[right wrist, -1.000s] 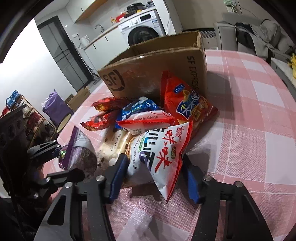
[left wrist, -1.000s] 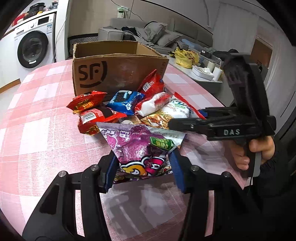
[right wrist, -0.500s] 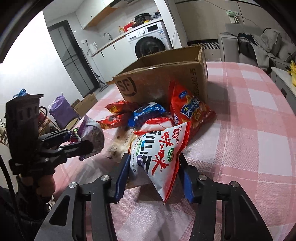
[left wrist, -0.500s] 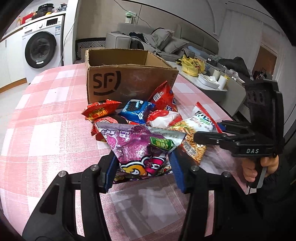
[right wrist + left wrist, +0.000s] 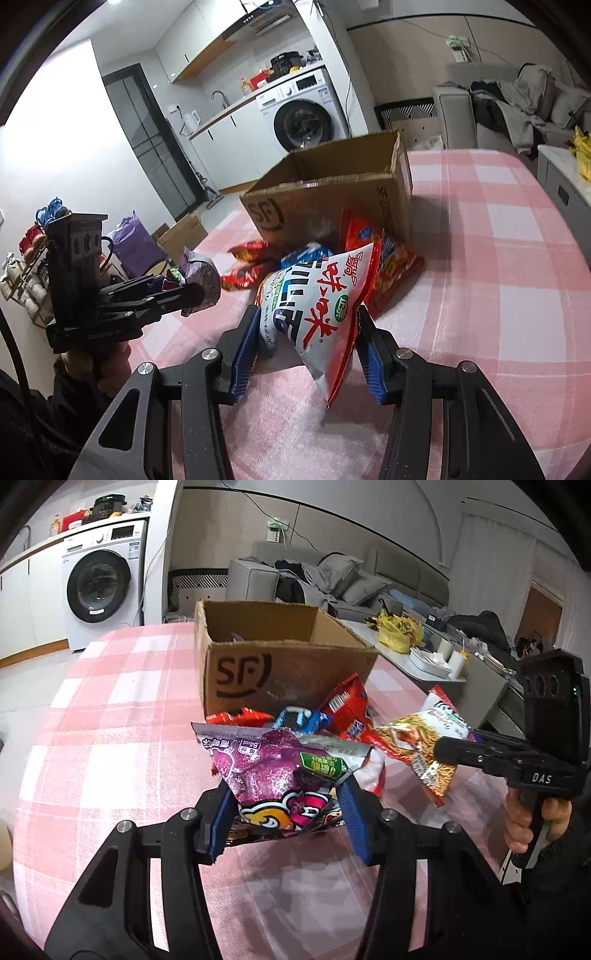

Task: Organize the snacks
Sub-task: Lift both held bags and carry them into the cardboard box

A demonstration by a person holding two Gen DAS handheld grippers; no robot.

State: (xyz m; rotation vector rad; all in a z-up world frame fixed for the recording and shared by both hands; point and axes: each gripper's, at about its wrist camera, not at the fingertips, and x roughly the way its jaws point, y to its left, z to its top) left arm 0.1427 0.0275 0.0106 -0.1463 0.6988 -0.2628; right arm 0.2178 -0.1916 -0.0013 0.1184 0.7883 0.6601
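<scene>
Since a second ago, both bags have been raised off the bench point(image 5: 110, 746): purple bag point(image 5: 280, 771) pinched in left gripper point(image 5: 286, 819), white-red bag point(image 5: 317, 310) pinched in right gripper point(image 5: 306, 350), near the box point(image 5: 280, 664).

Two grippers are showing, the left gripper point(image 5: 286, 821) and the right gripper point(image 5: 308, 349), each gripping one snack bag: a purple bag point(image 5: 280, 775) and a white noodle bag point(image 5: 317, 310). One cardboard box point(image 5: 280, 664) is sitting far back. Roughly four more packets point(image 5: 295, 258) are lying near it, and one washing machine point(image 5: 98, 587) is standing far left.
</scene>
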